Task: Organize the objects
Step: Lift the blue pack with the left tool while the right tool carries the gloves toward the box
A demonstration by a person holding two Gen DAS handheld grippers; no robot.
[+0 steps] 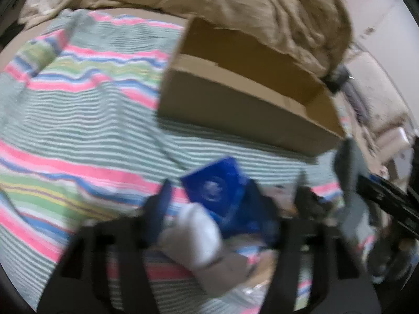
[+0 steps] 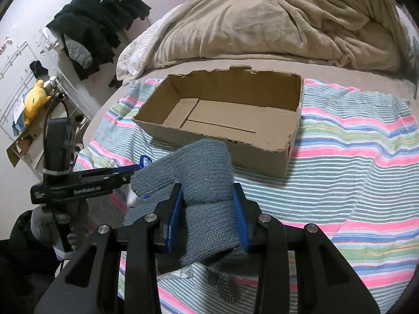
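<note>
Grey knitted cloth (image 2: 201, 183), a sock or glove, sits pinched between the blue pads (image 2: 175, 217) of the right gripper (image 2: 208, 217) at lower centre of the right wrist view; its long axis runs away from the camera, its free end bending toward the upper left. Beyond it a cardboard box (image 2: 262, 154) with nothing inside lies crosswise on a striped towel (image 2: 353, 162), with a beige blanket (image 2: 288, 21) behind. At left, the left gripper (image 2: 136, 168) reads "GenRobot.AI". In the blurred left wrist view its jaws stand apart around a blue packet (image 1: 222, 191) and a white bundle (image 1: 196, 235); contact cannot be told. Dark clothes (image 2: 97, 21) and a yellow plush toy (image 2: 35, 99) sit upper left.
</note>
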